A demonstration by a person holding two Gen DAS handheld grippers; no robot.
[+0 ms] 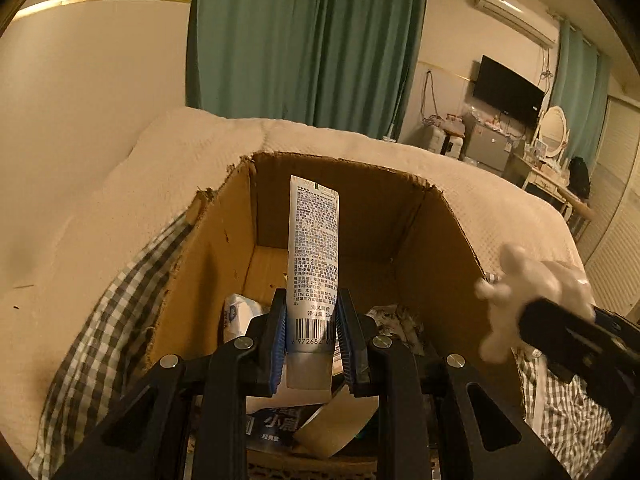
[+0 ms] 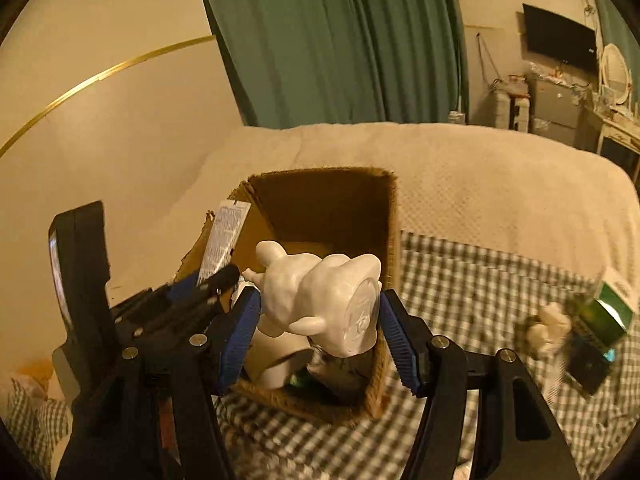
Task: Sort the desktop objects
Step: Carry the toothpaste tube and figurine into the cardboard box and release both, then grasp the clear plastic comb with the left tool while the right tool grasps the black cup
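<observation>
My left gripper [image 1: 311, 338] is shut on a white tube [image 1: 314, 256] with printed text and a barcode, held upright over the open cardboard box [image 1: 352, 184]. That tube [image 2: 226, 236] and the left gripper [image 2: 208, 284] also show at the box's left edge in the right wrist view. My right gripper [image 2: 320, 328] is shut on a white figurine [image 2: 320, 296], held above the cardboard box [image 2: 394, 240]. In the left wrist view the figurine [image 1: 516, 292] appears blurred at the right, past the box's right wall.
The box holds a small carton [image 1: 236, 316], a dark packet [image 1: 276, 426] and a tape roll [image 1: 340, 420]. It stands on a checked cloth [image 2: 480, 280] over a cream bedspread [image 2: 500, 184]. A green box [image 2: 604, 316] and a small pale object [image 2: 550, 326] lie to the right.
</observation>
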